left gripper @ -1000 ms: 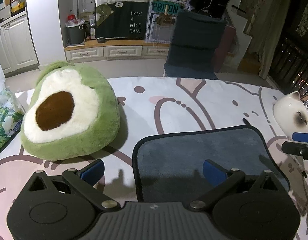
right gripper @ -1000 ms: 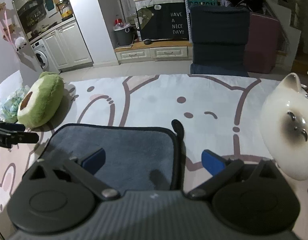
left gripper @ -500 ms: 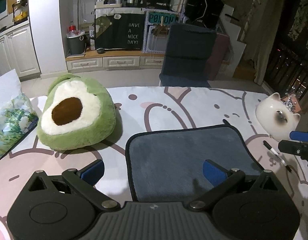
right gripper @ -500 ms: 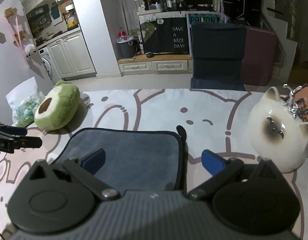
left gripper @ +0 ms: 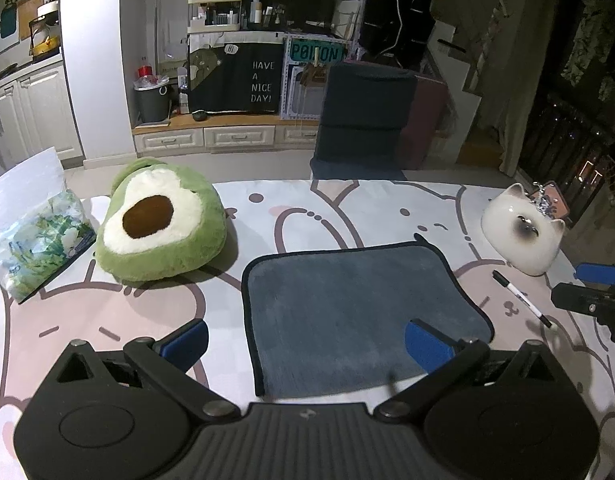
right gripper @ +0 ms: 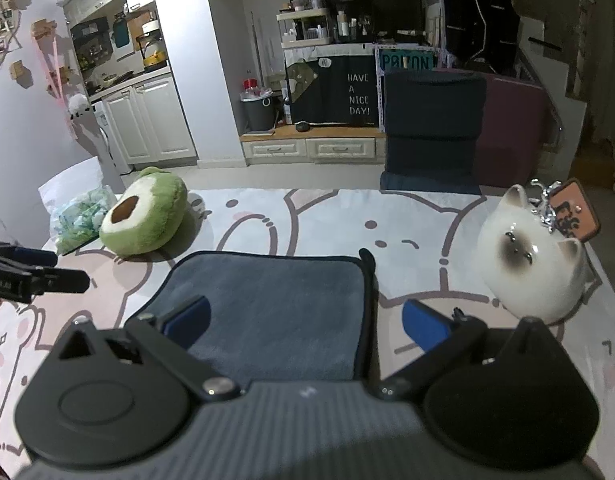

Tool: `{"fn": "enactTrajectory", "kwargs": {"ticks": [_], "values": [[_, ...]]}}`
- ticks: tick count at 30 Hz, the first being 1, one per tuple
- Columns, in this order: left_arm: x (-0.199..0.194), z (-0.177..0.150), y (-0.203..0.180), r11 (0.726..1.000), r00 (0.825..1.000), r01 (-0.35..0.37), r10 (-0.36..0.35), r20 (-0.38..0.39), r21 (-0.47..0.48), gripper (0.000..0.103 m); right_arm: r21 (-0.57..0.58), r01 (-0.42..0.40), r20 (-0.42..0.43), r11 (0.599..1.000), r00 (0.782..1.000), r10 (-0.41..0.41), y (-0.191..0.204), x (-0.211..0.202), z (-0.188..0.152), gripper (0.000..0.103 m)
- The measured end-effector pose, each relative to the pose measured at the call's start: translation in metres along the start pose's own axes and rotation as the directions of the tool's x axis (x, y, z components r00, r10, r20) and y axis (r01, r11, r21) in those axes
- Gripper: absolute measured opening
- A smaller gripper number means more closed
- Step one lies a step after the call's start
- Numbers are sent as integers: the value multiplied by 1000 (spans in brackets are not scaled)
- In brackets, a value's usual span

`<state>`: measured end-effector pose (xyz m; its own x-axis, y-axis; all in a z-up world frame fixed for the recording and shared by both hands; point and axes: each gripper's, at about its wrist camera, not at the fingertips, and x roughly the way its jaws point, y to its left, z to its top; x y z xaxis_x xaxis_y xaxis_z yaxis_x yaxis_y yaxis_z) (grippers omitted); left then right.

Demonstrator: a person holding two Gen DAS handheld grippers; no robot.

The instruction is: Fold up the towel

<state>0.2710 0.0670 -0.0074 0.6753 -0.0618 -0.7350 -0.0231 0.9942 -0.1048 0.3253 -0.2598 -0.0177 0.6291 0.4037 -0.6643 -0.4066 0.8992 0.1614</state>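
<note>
A grey-blue towel (left gripper: 347, 312) with a dark hem lies flat on the patterned tablecloth; it also shows in the right wrist view (right gripper: 275, 312). My left gripper (left gripper: 307, 344) is open and empty, raised above the towel's near left edge. My right gripper (right gripper: 305, 320) is open and empty, raised above the towel's near right edge. Each gripper shows at the side of the other's view: the right one (left gripper: 591, 292) and the left one (right gripper: 27, 272).
A green avocado plush (left gripper: 159, 228) and a plastic bag (left gripper: 35, 240) lie left of the towel. A white cat figurine (left gripper: 523, 232) and a marker pen (left gripper: 519, 296) lie to its right. An orange tag (right gripper: 573, 216) sits behind the cat. A dark chair (left gripper: 363, 120) stands beyond the table.
Both grippers have pulled back and risen from the towel, so more of the table shows. Both stay open. The towel has not moved.
</note>
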Motion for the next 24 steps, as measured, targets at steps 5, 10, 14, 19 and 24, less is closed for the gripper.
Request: {"fn": "enactTrajectory", "kwargs": {"ticks": [5,10,14,19,24], "values": [[-19,-11,-6,1000,1000,-4,4,11,0,103,-8,7,15,1000,1000,-7,4,-15,-6,103],[-37,-21,-12,1000,1000,-17,17,18,-8,103,-9,12,34,1000,999,-12,8,-31,-13,103],[-53,-29,-14,1000,1000,-15,15,28,-8,103,-16,13,43,1000,999,-12,12,-45,-21,103],[-74,-40,-19,1000,999,-15,15,49,-3,103,-16,11,52,1000,999,-10,16,-63,-32,103],[-96,-53,-23,1000,996,-30,30,84,6,103,-29,31,62,999,998,-29,23,-81,-43,103]]}}
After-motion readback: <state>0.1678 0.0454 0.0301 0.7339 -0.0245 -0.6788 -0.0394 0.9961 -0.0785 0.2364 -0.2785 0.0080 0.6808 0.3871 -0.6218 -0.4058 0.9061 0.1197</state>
